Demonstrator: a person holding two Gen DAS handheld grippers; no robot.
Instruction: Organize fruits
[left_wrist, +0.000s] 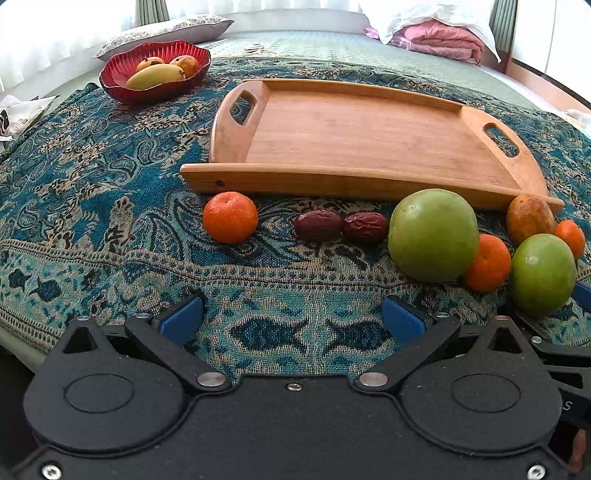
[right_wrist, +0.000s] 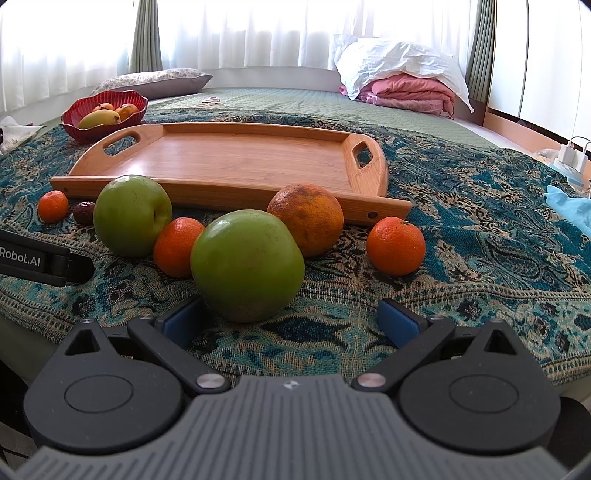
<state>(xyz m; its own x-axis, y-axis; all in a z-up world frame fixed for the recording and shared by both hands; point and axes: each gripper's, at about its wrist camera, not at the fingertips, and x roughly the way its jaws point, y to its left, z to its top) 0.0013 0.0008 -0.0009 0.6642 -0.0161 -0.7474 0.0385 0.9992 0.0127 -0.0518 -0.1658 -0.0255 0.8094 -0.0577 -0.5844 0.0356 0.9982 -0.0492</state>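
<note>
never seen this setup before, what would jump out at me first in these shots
Most striking is the row of loose fruit on the patterned blue cloth: two big green apples, small oranges and two dark dates, all lying in front of the bare wooden tray. Behind the tray to the left sits a red bowl already holding fruit. Both grippers, left and right, hang open just short of the fruit.

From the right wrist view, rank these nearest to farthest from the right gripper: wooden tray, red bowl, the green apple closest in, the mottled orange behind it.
1. Green apple, just ahead of the right gripper, toward its left finger.
2. Mottled orange, behind the apple, against the tray's front edge.
3. Wooden tray, centre, nothing on it.
4. Red bowl, far left, holding fruit.
</note>
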